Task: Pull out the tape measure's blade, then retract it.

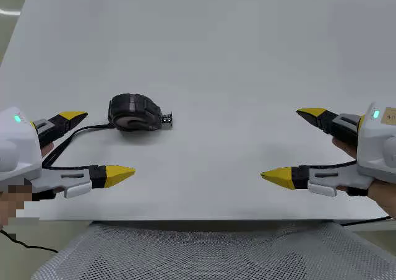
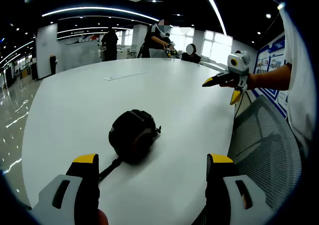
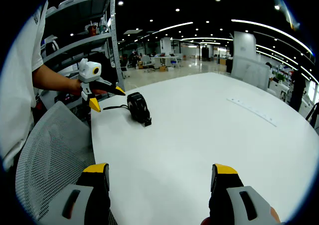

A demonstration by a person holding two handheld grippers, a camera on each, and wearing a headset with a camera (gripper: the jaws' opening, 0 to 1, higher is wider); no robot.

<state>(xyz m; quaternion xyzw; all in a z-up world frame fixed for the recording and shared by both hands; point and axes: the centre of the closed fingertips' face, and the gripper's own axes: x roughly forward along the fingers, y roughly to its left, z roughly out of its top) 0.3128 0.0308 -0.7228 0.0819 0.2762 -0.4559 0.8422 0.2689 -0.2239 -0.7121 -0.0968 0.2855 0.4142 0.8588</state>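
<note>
I'm holding the left tongs (image 1: 105,143) wide open beside the tape measure (image 1: 134,112) lying on the worktop (image 1: 216,57), probably to pin it. The right tongs (image 1: 283,143) are hovering open, well apart, facing its blade hook (image 1: 167,118).

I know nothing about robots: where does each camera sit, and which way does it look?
Head view: on the headset, looking down at the table, tape measure, left claw, right claw; a hand shows.
Left gripper view: on the left claw, facing tape measure and right claw; a forearm shows.
Right gripper view: on the right claw, facing tape measure and left claw; forearm, shirt show.
All three share the tape measure.
</note>
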